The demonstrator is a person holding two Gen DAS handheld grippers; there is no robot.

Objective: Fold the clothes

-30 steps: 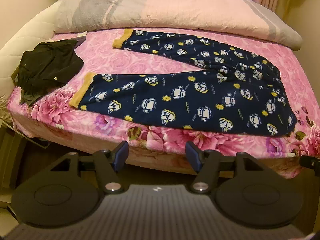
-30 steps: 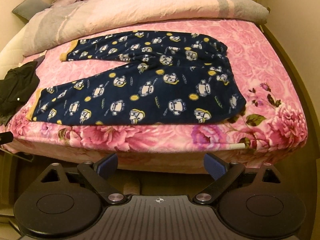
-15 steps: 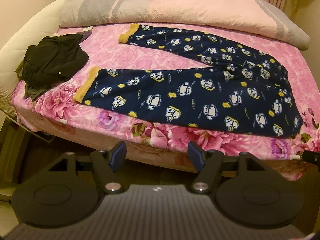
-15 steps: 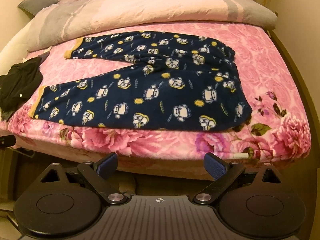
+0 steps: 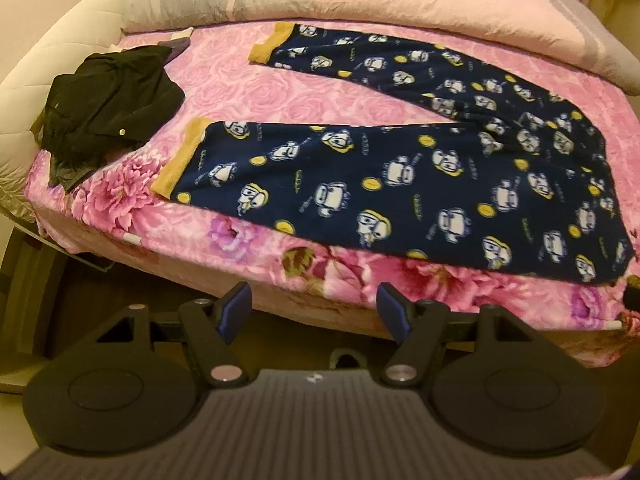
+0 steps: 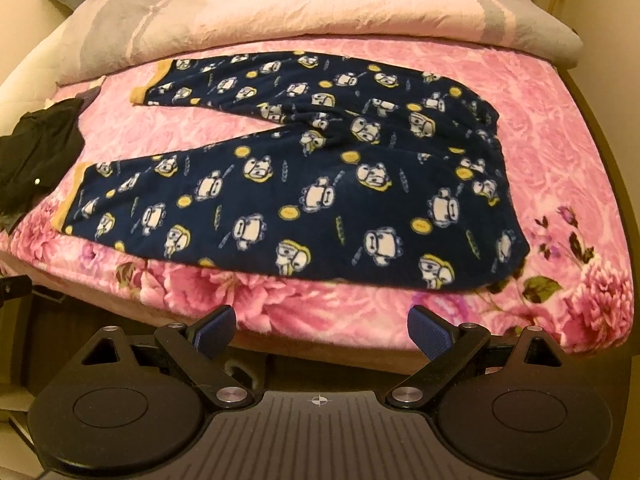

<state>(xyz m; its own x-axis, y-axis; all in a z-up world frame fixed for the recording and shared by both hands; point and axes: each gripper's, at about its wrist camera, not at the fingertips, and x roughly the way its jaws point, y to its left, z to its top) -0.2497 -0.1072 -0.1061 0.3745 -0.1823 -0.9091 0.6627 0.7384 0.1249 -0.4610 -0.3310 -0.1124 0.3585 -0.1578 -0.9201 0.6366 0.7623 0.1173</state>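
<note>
A bedroom, warm light, and a bed under a pink floral blanket (image 5: 256,92) fills both views, its near edge being our landmark. Closest to us, short of that edge and over the dark floor, the left gripper (image 5: 314,312) hangs with its blue-padded fingers wide apart, nothing between them. Same story for the right gripper (image 6: 320,328): fingers spread, empty, just off the blanket's edge.

Now the change: over the last second both cameras have closed in and the bed has grown in frame. The grippers are coming in on the garment, neither yet touching cloth.

Just past the edge lie the navy pyjama trousers (image 6: 320,200), spread flat in a V, unfolded. The near leg runs along the edge to its mustard cuff (image 5: 182,156) at the left; the waist sits toward the right end. The far leg (image 5: 400,64) angles away deeper onto the bed. Left of the near cuff, a crumpled dark garment (image 5: 104,100) sits in a heap. Furthest back, a rolled pink-and-grey duvet (image 6: 320,8) lies across the bed.

My read: with the trousers flat and both grippers open on approach, a grab along the near leg looks likeliest, to bring one leg onto the other.
</note>
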